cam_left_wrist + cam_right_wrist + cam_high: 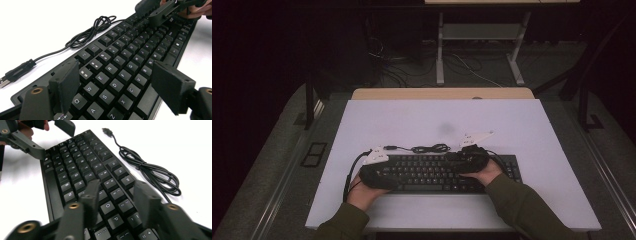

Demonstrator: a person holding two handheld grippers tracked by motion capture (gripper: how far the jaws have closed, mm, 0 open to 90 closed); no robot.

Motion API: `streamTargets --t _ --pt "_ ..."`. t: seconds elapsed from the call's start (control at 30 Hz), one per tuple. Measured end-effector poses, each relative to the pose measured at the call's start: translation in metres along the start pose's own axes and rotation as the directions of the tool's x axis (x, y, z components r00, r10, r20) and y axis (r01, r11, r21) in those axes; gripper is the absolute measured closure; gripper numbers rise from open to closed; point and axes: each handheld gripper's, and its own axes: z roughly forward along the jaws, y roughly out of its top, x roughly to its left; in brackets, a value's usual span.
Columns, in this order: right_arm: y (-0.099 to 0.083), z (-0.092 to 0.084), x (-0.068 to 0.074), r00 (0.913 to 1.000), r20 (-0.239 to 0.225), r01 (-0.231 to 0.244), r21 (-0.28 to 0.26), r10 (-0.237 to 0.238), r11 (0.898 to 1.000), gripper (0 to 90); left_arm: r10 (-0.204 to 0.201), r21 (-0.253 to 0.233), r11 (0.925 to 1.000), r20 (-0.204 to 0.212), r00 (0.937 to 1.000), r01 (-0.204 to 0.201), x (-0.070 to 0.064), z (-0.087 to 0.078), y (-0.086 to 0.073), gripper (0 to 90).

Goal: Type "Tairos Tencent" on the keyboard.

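Flat black plastic computer keyboard [437,172] lies on the white table top [412,120], near the person's edge, long side across. Its thin black cable [427,148] sits coiled just behind the top edge, plug [17,72] free on the table, so it is not connected to anything.

Left gripper [112,85]: jaws spread wide, hovering over the letter keys at the keyboard's left end; nothing between the pads, no key visibly pressed. The hand [362,192] comes in from the near edge, which keeps the jaws pointing along the key rows.

Right gripper [117,200]: jaws parted about halfway, over the keys around O and P at the right-hand part; slightly blurred. Nothing is pinched. Whether a pad tip touches a keycap I cannot tell.

Judgement: both tools are poised like typing hands, one per half of the board, probably to press keys.
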Motion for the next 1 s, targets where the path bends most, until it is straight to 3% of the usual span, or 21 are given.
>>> streamTargets --t 0.13,0.33,0.83,1.0 --pt "-0.0006 0.0005 -0.0012 0.9998 0.018 -0.009 -0.014 0.009 1.000 39.8 0.009 0.007 0.9999 0.002 1.0000 -0.009 -0.0001 -0.0010 -0.0002 28.2" --pt "-0.0013 -0.0003 -0.0038 0.9987 0.048 -0.018 -0.040 0.020 0.999 33.0 0.026 0.031 0.9992 0.003 0.9997 -0.026 -0.0003 -0.0018 -0.0010 39.6" --pt "-0.0022 -0.0017 -0.0071 0.9976 0.063 -0.027 -0.048 0.030 0.998 30.6 0.054 0.073 0.9959 -0.009 0.9985 -0.053 0.0019 -0.0054 -0.0028 83.0" --pt "-0.0021 -0.0021 -0.0070 0.9974 0.065 -0.026 -0.047 0.029 0.999 30.6 0.049 0.091 0.9947 -0.009 0.9988 -0.048 0.0036 -0.0032 -0.0041 88.7"
